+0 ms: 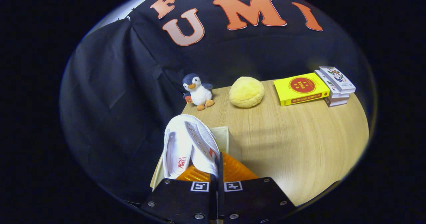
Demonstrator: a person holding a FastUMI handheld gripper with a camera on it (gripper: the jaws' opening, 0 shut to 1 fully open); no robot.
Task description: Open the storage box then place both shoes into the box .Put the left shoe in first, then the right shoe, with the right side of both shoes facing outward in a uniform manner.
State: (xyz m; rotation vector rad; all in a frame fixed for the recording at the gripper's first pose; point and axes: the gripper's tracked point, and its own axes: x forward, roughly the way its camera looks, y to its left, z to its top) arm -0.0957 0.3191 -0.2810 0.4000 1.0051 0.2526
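Bench (299,144) carrying toys, books far; gripper (218,164) clamping shoe (189,144) over box (221,135), lowering it in coming next, right side outward.

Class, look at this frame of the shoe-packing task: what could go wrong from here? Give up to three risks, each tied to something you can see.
1. The gripper pinches only the thin side wall of the white shoe near its heel, jaws nearly closed, so the shoe may slip or swing.
2. The shoe hangs over the cream box near the table edge; a nudge might push the box off.
3. The shoe's orientation is hard to judge here, so its right side might not face outward.
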